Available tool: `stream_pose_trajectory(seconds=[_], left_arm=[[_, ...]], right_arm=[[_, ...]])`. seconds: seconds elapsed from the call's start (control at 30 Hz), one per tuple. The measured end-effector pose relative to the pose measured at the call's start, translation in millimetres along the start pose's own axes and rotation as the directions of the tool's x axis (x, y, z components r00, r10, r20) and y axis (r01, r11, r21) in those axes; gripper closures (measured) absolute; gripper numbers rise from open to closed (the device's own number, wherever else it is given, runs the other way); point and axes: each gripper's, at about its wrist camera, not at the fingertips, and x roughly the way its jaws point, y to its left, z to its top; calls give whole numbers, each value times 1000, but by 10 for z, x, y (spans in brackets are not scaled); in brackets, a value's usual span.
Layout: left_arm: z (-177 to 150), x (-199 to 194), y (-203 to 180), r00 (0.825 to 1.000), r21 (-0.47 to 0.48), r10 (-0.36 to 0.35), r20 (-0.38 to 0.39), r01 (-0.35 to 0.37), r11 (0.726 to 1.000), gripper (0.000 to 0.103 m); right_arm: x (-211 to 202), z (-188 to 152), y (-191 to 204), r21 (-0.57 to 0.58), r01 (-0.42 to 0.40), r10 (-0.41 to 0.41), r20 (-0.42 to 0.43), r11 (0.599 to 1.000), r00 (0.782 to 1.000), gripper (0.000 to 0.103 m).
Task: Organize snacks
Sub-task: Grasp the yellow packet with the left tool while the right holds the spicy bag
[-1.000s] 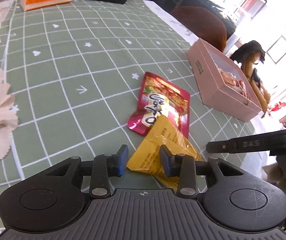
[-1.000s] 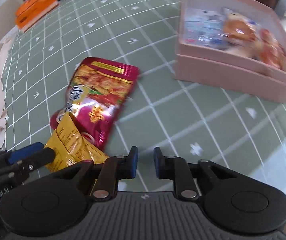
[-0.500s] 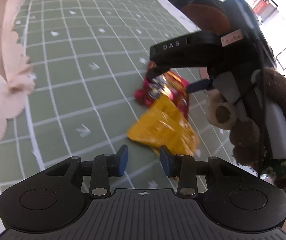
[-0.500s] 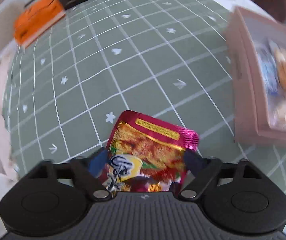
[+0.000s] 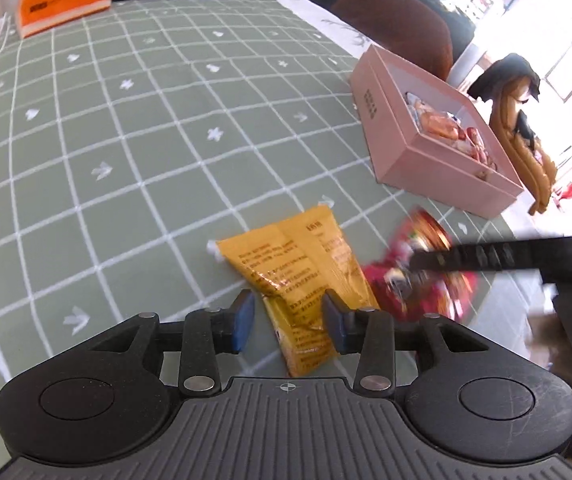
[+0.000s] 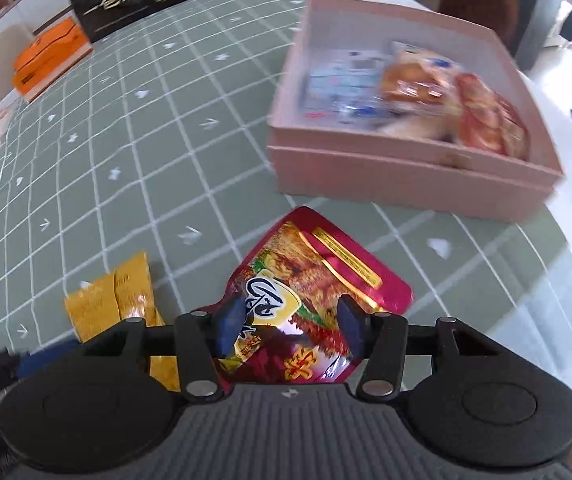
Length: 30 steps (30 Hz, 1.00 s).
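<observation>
Right wrist view: right gripper (image 6: 289,326) closes around the red snack packet (image 6: 317,300), pads touching it, near the pink box (image 6: 405,178). Next, probably lift it into the box. Left gripper (image 5: 287,318) opens over the yellow packet (image 5: 297,268), ungripped.

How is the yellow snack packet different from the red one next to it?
The yellow packet is plain, with only small dark print; the red packet is glossy, with a food picture and gold trim. The yellow packet looks narrower and is creased across its middle; the red packet looks broader. The yellow packet lies between the left claw, whose jaws are opening; the red packet sits between the closing right claw. Both are sealed foil snack bags outside the pink box.
</observation>
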Motion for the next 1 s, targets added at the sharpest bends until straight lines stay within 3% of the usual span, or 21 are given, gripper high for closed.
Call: stream_pose_trajectory(seconds=[0.17,0.33,0.47,0.6,0.8,0.93,1.0], left_arm=[[182,120,-151,1000,33,26,18,-26,999,57],[183,322,-400,997,229,67,28,-72,971,43],[180,354,-404,998,249,64,22,-67,966,40],[185,364,-346,999,240,42,14,-44,970,36],[233,358,-205,999,221,46,8,-47,974,27],[261,368,-156,999,192,-36,-30,41,981,33],[253,391,-219,999,224,-19,-27,25,974,32]], right_arm=[[-77,-247,-215,77,26,-27,17,997,999,32],[-77,-484,-383,142,14,-18,30,990,999,19],[-168,-620,-497,185,2,-11,48,983,999,19],[-351,-724,-420,95,-10,4,67,995,998,19],[-304,-899,-255,57,-87,90,-51,995,995,19],[-292,-1011,-167,-69,59,-60,-25,996,998,18],[-306,-1026,-232,-71,98,-98,-3,993,995,17]])
